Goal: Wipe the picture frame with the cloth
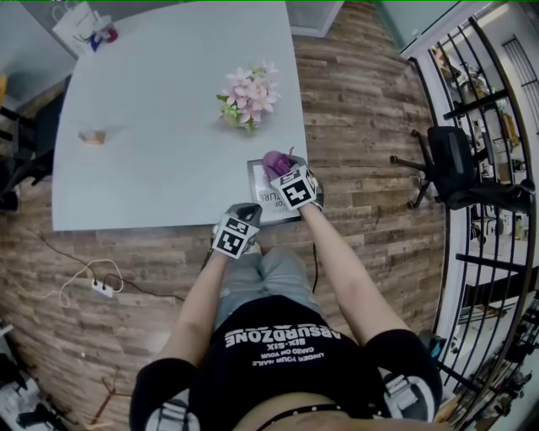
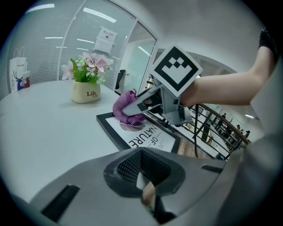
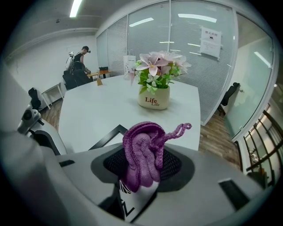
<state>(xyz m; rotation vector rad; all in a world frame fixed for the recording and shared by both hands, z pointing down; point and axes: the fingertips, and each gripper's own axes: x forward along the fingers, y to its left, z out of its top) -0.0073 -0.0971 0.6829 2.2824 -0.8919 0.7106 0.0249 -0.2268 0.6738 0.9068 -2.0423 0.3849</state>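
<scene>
A black picture frame point(image 1: 259, 181) with a white printed sheet lies flat at the near right edge of the white table point(image 1: 152, 109). My right gripper point(image 1: 282, 170) hovers over it, shut on a purple cloth point(image 1: 274, 160). In the right gripper view the cloth point(image 3: 143, 150) bulges up out of the jaws, with a frame corner point(image 3: 108, 137) beyond. The left gripper view shows the frame point(image 2: 146, 137), the cloth point(image 2: 118, 105) touching its far end, and the right gripper point(image 2: 132, 108). My left gripper point(image 1: 244, 213) sits at the table's edge, left of the frame; its jaws point(image 2: 146, 196) look shut on nothing.
A cream pot of pink flowers point(image 1: 248, 97) stands behind the frame. A paper bag point(image 1: 80, 25) and a small object point(image 1: 93, 136) sit far left on the table. An office chair point(image 1: 450, 164) and railing are at right. A person point(image 3: 79, 66) stands in the background.
</scene>
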